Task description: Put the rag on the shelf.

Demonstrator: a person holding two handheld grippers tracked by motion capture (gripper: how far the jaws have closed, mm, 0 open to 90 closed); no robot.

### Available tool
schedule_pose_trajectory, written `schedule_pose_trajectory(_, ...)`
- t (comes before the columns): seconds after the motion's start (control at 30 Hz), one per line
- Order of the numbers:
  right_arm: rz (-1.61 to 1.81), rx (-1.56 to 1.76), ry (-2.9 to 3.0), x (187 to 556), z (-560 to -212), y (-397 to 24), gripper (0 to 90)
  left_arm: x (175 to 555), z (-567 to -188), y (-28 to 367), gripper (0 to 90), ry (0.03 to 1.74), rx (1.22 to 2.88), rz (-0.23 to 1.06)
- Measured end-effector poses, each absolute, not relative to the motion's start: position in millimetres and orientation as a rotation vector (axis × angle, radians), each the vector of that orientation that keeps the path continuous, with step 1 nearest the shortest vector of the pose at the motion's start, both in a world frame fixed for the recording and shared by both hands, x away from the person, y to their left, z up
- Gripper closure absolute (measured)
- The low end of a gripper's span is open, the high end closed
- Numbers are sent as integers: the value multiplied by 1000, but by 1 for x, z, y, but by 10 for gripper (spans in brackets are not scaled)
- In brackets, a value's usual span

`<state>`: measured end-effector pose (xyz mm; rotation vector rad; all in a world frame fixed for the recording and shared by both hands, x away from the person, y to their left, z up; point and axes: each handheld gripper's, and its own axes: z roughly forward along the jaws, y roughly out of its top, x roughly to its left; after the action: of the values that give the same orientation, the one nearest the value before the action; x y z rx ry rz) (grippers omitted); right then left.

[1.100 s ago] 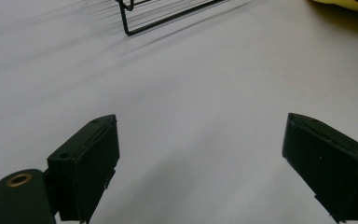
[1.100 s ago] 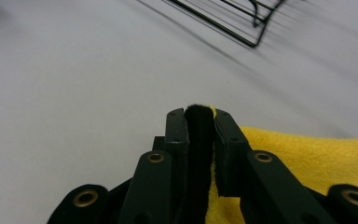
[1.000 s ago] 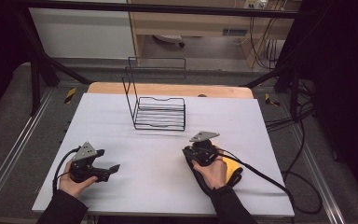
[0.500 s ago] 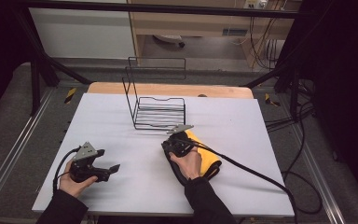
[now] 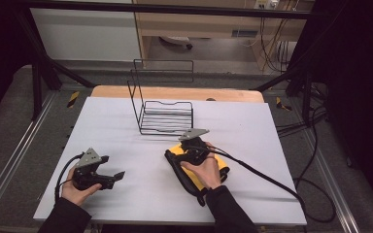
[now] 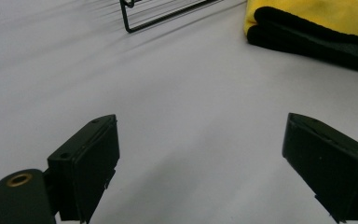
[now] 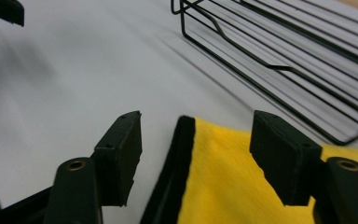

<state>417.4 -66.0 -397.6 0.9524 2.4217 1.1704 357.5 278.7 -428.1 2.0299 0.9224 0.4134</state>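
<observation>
A folded yellow cloth (image 5: pixel 209 174) with a black border lies on the white table sheet (image 5: pixel 252 145), under the person's right hand. My right gripper (image 5: pixel 180 148) sits over its far left corner. In the right gripper view its jaws (image 7: pixel 196 140) have just been opening and stand apart, with the cloth's black edge (image 7: pixel 175 158) lying between them untouched. My left gripper (image 5: pixel 114 167) rests at the front left, open. In the left gripper view the left gripper (image 6: pixel 200 149) has nothing between its jaws, and the cloth (image 6: pixel 307 28) lies ahead to the right.
A black wire rack (image 5: pixel 165 116) with a tall back frame stands on the sheet just beyond the cloth; the rack (image 7: pixel 279 51) also fills the top of the right gripper view. A wooden board (image 5: pixel 175 92) edges the table's far side. Cables (image 5: pixel 272 179) trail right.
The right hand has slid left and toward the rack with the cloth, and its jaws have parted. The left hand has stayed where it was.
</observation>
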Motion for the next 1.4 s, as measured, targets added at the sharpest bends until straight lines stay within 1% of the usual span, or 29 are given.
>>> schedule_pose_trajectory(0.07, 1166, 955, 2421, 413, -394, -73, 332, 357, -428, 278, 111, 921, 2035, 416)
schedule_pose_trajectory(0.1, 1166, 959, 2420, 409, -391, -81, 346, 357, -428, 277, 111, 921, 2035, 415)
schedule_pose_trajectory(0.13, 1165, 972, 2422, 399, -389, -96, 379, 357, -428, 277, 111, 921, 2035, 414)
schedule_pose_trajectory(0.17, 1165, 972, 2422, 399, -389, -96, 379, 357, -429, 277, 111, 922, 2035, 413)
schedule_pose_trajectory(0.23, 1158, 970, 2447, 387, -391, -109, 411, 358, -429, 277, 111, 923, 2038, 414)
schedule_pose_trajectory(0.27, 1140, 966, 2485, 374, -397, -117, 441, 358, -429, 276, 111, 924, 2039, 415)
schedule_pose_trajectory(0.3, 1140, 966, 2485, 374, -397, -117, 441, 358, -429, 276, 111, 925, 2039, 415)
schedule_pose_trajectory(0.33, 1119, 955, 2522, 362, -407, -123, 474, 357, -429, 276, 111, 924, 2039, 415)
schedule_pose_trajectory(0.37, 1119, 955, 2522, 362, -407, -123, 474, 357, -429, 276, 111, 923, 2040, 416)
schedule_pose_trajectory(0.4, 1092, 969, 2535, 355, -418, -130, 497, 357, -428, 276, 111, 922, 2039, 417)
schedule_pose_trajectory(0.43, 1092, 969, 2535, 355, -418, -130, 497, 357, -428, 275, 111, 920, 2038, 417)
schedule_pose_trajectory(0.53, 1090, 1007, 2569, 345, -434, -139, 508, 357, -428, 275, 110, 919, 2039, 417)
schedule_pose_trajectory(0.7, 1110, 965, 2596, 336, -436, -138, 528, 356, -428, 276, 110, 921, 2039, 419)
schedule_pose_trajectory(0.83, 1085, 918, 2593, 332, -442, -134, 503, 356, -427, 275, 110, 918, 2041, 419)
schedule_pose_trajectory(0.87, 1079, 909, 2594, 331, -444, -131, 460, 356, -427, 275, 110, 917, 2041, 419)
schedule_pose_trajectory(0.93, 1026, 848, 2587, 328, -446, -126, 443, 356, -428, 275, 110, 917, 2042, 420)
schedule_pose_trajectory(1.03, 970, 792, 2572, 325, -447, -121, 457, 356, -428, 275, 110, 920, 2040, 421)
schedule_pose_trajectory(1.07, 964, 780, 2560, 325, -448, -120, 484, 356, -428, 275, 110, 920, 2041, 421)
schedule_pose_trajectory(1.17, 957, 765, 2553, 325, -449, -120, 495, 356, -428, 275, 110, 919, 2042, 420)
schedule_pose_trajectory(1.2, 955, 753, 2546, 323, -449, -120, 530, 356, -428, 275, 110, 919, 2043, 420)
schedule_pose_trajectory(1.23, 955, 753, 2546, 323, -449, -120, 530, 356, -428, 275, 110, 918, 2043, 420)
schedule_pose_trajectory(1.27, 935, 732, 2532, 324, -449, -121, 630, 356, -428, 275, 110, 918, 2044, 420)
schedule_pose_trajectory(1.3, 935, 732, 2532, 324, -449, -121, 630, 356, -428, 275, 110, 918, 2043, 420)
schedule_pose_trajectory(1.33, 914, 728, 2522, 325, -448, -122, 699, 356, -427, 275, 110, 918, 2042, 421)
schedule_pose_trajectory(1.4, 909, 731, 2522, 326, -448, -122, 713, 356, -427, 276, 110, 916, 2041, 423)
